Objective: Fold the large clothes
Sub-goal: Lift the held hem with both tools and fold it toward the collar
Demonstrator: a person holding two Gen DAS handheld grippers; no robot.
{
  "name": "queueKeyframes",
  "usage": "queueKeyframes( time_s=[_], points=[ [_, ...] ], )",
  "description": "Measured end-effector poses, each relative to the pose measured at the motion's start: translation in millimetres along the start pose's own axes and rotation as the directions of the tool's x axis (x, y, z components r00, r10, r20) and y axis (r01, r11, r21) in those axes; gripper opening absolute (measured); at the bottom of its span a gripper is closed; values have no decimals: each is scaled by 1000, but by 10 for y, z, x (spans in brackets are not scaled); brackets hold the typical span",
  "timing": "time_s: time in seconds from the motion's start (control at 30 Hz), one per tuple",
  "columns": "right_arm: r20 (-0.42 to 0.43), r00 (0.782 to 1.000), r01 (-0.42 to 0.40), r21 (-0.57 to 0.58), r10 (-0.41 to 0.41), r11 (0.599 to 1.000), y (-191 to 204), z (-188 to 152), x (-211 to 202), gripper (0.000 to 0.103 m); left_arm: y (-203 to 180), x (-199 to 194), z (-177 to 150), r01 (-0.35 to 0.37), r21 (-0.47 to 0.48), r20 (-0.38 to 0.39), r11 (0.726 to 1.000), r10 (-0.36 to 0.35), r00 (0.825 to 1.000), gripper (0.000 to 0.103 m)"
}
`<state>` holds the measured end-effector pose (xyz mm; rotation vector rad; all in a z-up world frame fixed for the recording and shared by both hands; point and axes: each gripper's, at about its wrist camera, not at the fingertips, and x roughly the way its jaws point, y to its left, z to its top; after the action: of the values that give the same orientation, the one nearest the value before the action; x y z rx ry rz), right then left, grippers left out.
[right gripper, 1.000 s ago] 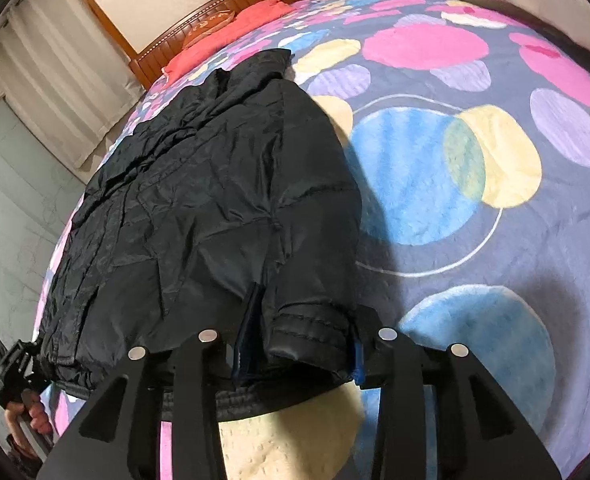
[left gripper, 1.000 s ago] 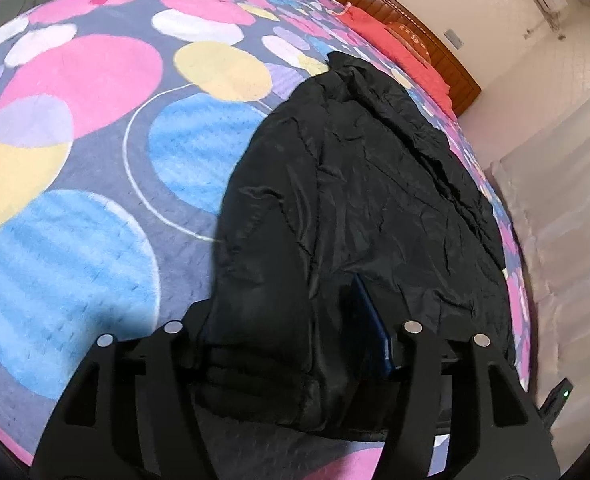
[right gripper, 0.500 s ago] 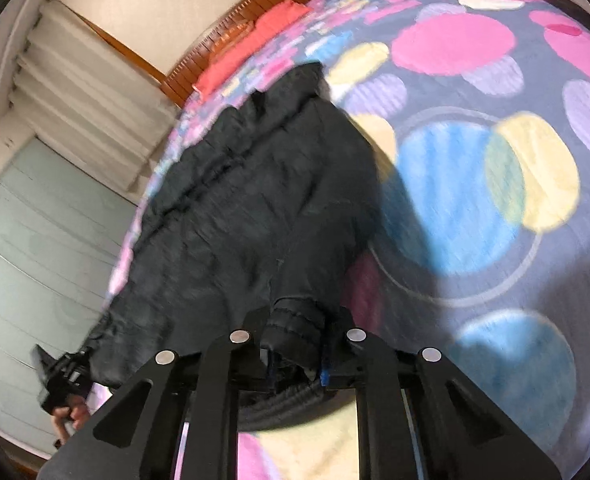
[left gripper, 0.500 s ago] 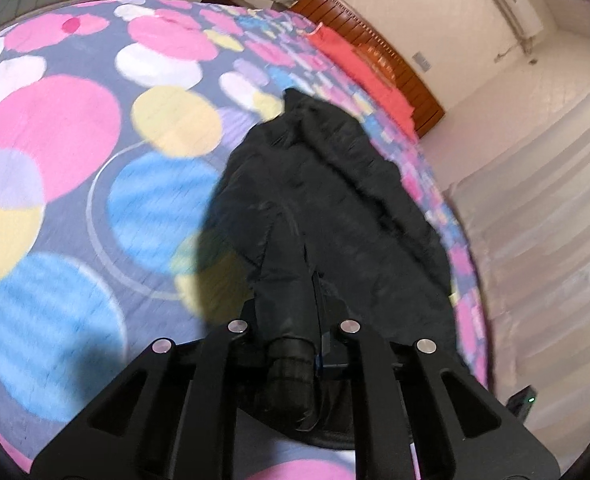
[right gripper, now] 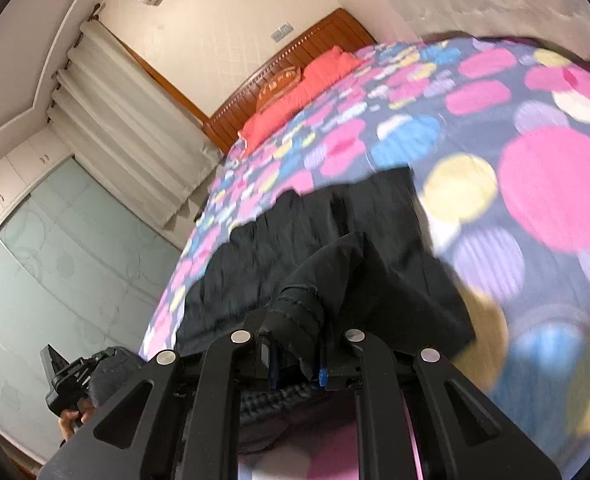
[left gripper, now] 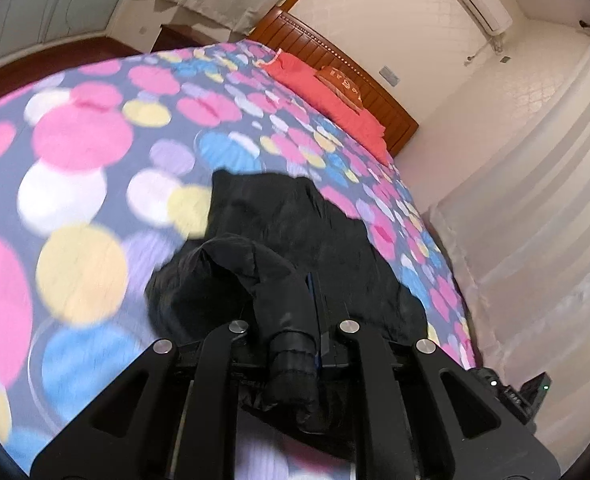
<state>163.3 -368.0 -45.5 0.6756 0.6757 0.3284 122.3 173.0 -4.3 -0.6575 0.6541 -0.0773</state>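
Polka-dot bedspread in pink, blue & yellow fills most of both views, blurred. Black jacket lies on it, running toward 12 o'clock, w/ wooden headboard & red pillows beyond at approx 1 o'clock. Left gripper has its jaws clenched on a black cuff, sleeve lifted off the bed. Right gripper likewise clamps a bunched cuff. Left-hand unit shows in right view at 8 o'clock.
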Motion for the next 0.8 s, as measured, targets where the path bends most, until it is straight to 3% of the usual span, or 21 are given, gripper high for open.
queueKeyframes(
  time_s=[0.27,0.47,0.63,0.8],
  points=[
    [29,999,39,3,-39,999,40,811,744,14,-179,893,752,-87,21,-5,996,87,996,12],
    [7,994,106,0,-106,994,-24,1251,1376,14,-161,1600,1158,-159,39,-31,987,160,987,12],
    [-38,980,198,1,-198,980,-231,1421,1924,14,39,2189,1329,-241,37,-63,970,243,968,12],
    [-92,967,240,25,-237,970,-456,1389,2324,17,159,2649,1287,-276,88,-112,957,285,952,14]
  ],
)
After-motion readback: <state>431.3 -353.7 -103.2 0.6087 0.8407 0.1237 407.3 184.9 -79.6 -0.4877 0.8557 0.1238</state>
